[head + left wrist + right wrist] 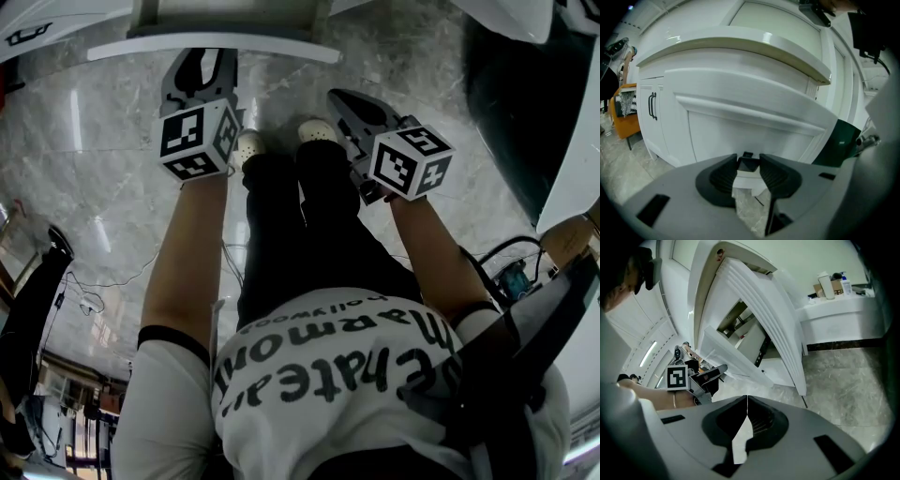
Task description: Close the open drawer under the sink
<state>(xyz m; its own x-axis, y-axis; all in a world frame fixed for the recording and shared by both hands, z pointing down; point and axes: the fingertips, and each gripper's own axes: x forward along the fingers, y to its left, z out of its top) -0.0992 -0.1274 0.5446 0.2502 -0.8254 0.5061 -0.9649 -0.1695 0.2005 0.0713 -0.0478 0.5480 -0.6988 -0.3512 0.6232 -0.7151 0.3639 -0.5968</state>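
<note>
The white drawer front juts out at the top of the head view. In the left gripper view it fills the middle as a framed white panel under the curved counter edge. My left gripper hangs just in front of it; its jaws stand slightly apart, and a small dark piece that I cannot identify shows between the tips. My right gripper is lower and to the right, clear of the drawer, with its jaws shut and empty. The right gripper view shows the pulled-out drawer from the side.
A dark green bin stands right of the vanity. A cabinet door with a black handle and an orange piece of furniture are at the left. Bottles sit on a far counter. My shoes rest on the marble floor, with cables at the left.
</note>
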